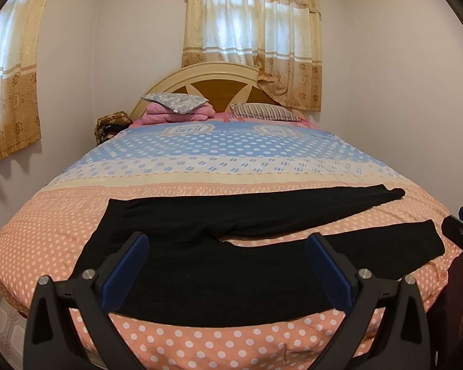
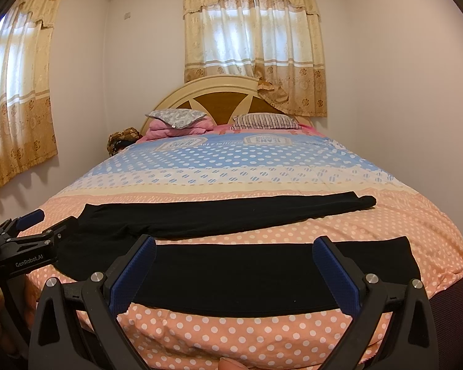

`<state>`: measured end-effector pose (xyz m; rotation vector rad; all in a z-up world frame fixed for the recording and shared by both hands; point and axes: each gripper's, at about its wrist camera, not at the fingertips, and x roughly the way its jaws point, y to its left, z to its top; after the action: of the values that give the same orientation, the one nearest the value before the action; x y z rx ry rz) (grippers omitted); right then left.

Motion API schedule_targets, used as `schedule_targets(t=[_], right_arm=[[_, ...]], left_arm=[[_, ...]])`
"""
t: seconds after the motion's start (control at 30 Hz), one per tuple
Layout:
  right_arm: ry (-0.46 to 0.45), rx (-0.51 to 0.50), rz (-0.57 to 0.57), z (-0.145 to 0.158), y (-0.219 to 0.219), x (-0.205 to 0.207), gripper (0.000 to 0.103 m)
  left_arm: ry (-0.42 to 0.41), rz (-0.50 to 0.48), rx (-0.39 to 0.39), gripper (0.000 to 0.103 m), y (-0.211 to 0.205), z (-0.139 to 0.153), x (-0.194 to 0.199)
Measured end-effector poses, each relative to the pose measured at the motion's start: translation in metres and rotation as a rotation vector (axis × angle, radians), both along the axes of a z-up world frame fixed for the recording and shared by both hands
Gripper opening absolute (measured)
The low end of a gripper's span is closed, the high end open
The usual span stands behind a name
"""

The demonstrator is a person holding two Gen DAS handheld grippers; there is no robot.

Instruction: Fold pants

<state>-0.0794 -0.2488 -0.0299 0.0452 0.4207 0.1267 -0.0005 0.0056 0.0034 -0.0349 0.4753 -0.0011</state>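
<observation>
Black pants [image 1: 219, 265] lie flat across the near end of the bed, waist to the left, the two legs spread apart and running right. In the right wrist view the near leg [image 2: 247, 274] lies across the front and the far leg [image 2: 231, 212] behind it. My left gripper [image 1: 227, 243] is open above the near leg by the crotch, holding nothing. My right gripper [image 2: 234, 246] is open above the near leg towards its hem, holding nothing. The left gripper also shows at the left edge of the right wrist view [image 2: 31, 234].
The bed has a polka-dot cover [image 1: 231, 160], pink near me and blue farther back. Pillows [image 1: 176, 101] and a folded pink blanket [image 1: 179, 115] lie at the headboard [image 1: 200, 80]. White walls stand close on both sides; curtains [image 1: 250, 30] hang behind.
</observation>
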Motion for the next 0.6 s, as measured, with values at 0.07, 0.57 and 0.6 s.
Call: schedule_targets(t=[0.07, 0.57, 0.6], right_arm=[[0.002, 0.0, 0.002, -0.0002, 0.0002, 0.0008, 0.102], [0.012, 0.002, 0.003, -0.005, 0.0024, -0.0011, 0.102], [0.012, 0.002, 0.003, -0.0052, 0.0012, -0.0002, 0.102]], left_arm=[[-0.001, 0.001, 0.0, 0.103, 0.0009, 0.0006, 0.0006], [0.007, 0.007, 0.003, 0.103, 0.0025, -0.0023, 0.003], [0.008, 0.007, 0.003, 0.103, 0.0022, -0.0031, 0.0036]])
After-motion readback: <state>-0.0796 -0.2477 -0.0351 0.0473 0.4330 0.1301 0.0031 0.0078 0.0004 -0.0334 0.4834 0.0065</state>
